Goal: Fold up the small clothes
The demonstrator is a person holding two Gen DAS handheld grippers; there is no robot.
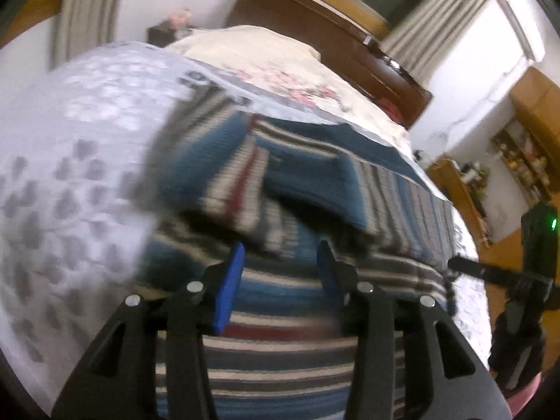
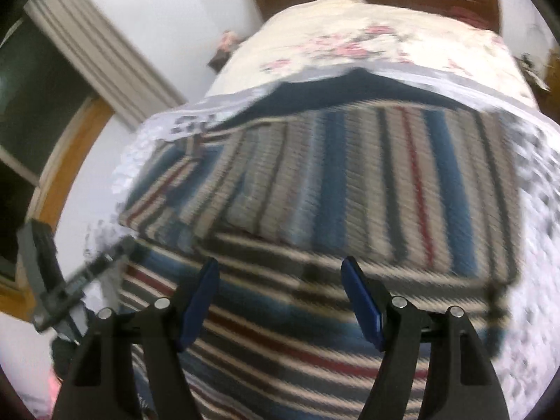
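Striped sweater (image 2: 336,182) lies on the bed, on a white dotted sheet (image 1: 70,161), partly folded with a sleeve laid across the body. Your left gripper (image 1: 280,259) and right gripper (image 2: 280,273) both have jaws spread open, empty, just above the near hem. Looks like mid-fold. Next: pinch the hem at both sides, carry it up evenly toward the collar.

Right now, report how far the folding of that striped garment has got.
Done: parts of the striped sweater already lie folded over its body on the white patterned sheet. In hand: nothing; the left gripper and the right gripper hover open above the fabric, jaws apart. Left: at least one more fold, judging by the long stretch of sweater nearest the grippers.
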